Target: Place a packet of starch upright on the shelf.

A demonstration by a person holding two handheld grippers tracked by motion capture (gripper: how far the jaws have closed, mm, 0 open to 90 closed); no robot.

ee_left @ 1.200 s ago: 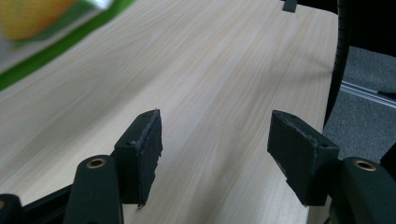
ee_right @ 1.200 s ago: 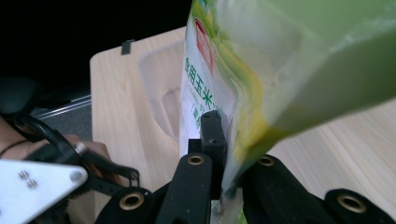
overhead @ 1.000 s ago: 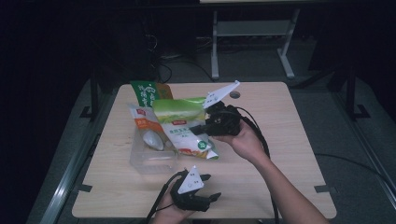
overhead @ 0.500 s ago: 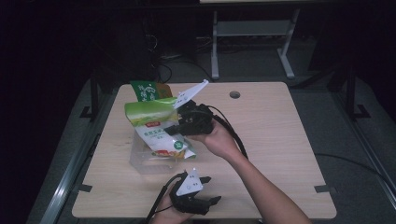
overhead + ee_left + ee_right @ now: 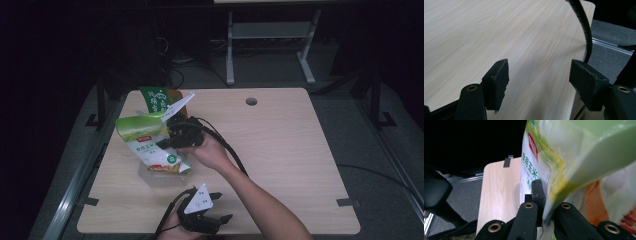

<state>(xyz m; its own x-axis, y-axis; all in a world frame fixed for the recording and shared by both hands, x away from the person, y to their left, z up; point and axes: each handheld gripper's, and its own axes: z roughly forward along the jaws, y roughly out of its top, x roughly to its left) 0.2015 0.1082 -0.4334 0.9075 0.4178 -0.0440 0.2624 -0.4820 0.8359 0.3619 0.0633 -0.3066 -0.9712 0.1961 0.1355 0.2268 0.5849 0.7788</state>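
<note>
the right gripper (image 5: 167,135) clamps a green and white bag (image 5: 145,142), held tilted above what looks like a clear tub (image 5: 150,176) on the table (image 5: 290,150). the left gripper (image 5: 212,222) rests at the near edge, jaws wide, having just been opening with nothing between them.

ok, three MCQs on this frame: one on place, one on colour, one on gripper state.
1. Where is the left gripper?
A. near table edge
B. over the bag
C. by the round hole

2. Main colour of the printed plastic food bag?
A. blue
B. green
C. black

3. The right gripper is:
A. open, empty
B. shut on the bag
C. flat on the table

Answers: A, it sits low at the light wooden table's near edge; B, green top panel; B, its jaws pinch the bag's edge in the right gripper view.
</note>
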